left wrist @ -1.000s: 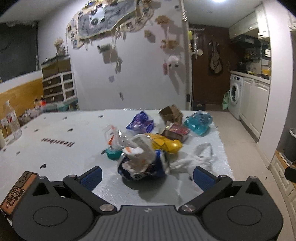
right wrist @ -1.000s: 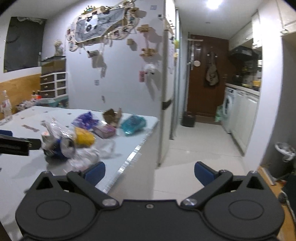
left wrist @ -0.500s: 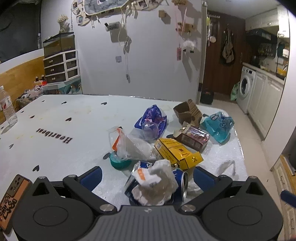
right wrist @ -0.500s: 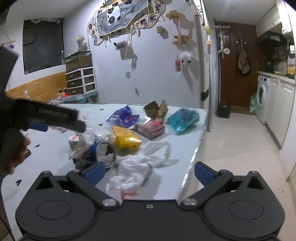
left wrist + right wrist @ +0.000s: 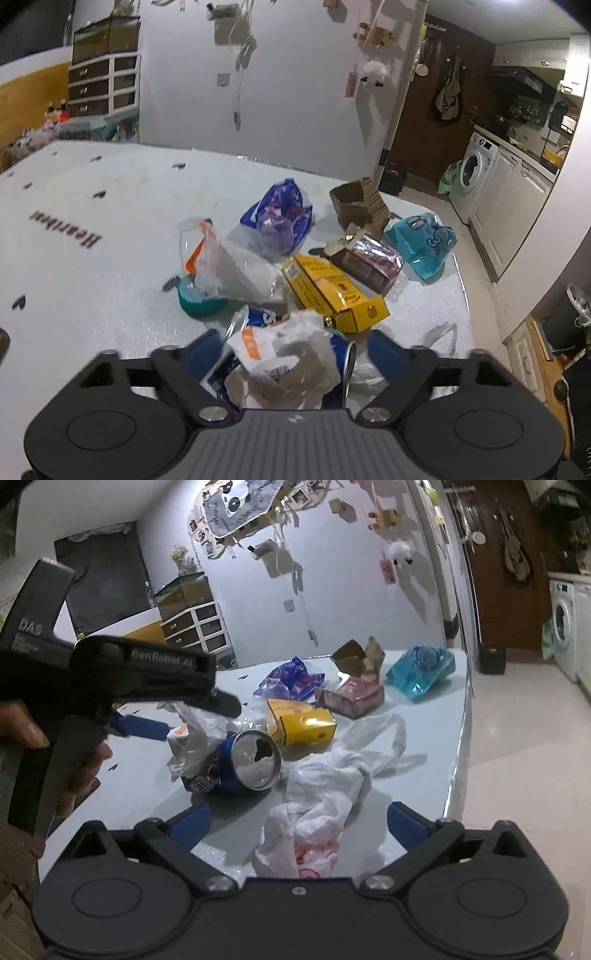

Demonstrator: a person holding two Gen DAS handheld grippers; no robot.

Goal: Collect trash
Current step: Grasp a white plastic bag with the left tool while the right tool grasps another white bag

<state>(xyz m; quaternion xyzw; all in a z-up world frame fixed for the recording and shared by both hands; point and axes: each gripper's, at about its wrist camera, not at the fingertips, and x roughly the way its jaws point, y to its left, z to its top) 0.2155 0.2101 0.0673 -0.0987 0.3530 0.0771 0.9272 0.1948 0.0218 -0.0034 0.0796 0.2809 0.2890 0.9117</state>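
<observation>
Blue-tipped left claw (image 5: 291,349) is closing around the blue can (image 5: 334,363) and paper wad (image 5: 286,363). Right claw (image 5: 295,821) gapes wide around a white bag (image 5: 314,812); the bag's near end is hidden.

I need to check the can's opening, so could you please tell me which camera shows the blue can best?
The right wrist view: the blue can lies with its opened silver top facing the camera. In the left wrist view, crumpled wrappers mostly cover it.

White table (image 5: 92,280), can (image 5: 236,762), wrappers (image 5: 284,221), boxes (image 5: 332,291)
</observation>
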